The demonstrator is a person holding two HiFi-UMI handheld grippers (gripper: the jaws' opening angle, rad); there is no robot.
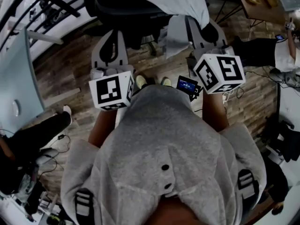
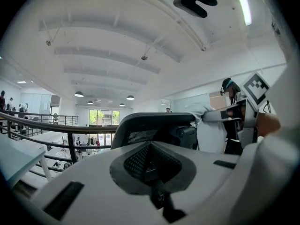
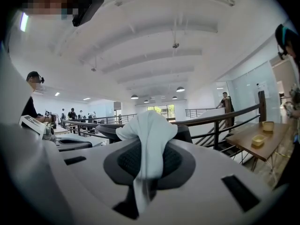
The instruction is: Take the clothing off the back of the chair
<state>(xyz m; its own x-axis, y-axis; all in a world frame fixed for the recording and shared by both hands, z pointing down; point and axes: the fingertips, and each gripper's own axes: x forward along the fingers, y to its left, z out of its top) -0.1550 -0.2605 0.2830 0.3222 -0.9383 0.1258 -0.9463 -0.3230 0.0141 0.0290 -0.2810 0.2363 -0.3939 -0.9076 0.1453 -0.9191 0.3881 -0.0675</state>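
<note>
I see a wood-plank floor (image 1: 70, 64), a white beamed ceiling (image 3: 154, 46) with round lamps (image 3: 180, 89), far windows (image 2: 104, 117) and a black railing (image 2: 47, 122).

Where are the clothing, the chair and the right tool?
clothing (image 3: 152, 125): right gripper view, bunched fold
chair (image 2: 154, 120): left gripper view, backrest top
right tool (image 3: 148, 153): right gripper view, between its tips

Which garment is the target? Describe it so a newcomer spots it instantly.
Start at the black office chair straight ahead of the person. Draped over its back, toward the right, hangs the pale grey-white clothing, with the right gripper shut on a fold of it. It is the only light, limp thing on the chair; the rest is black and rigid.
</note>
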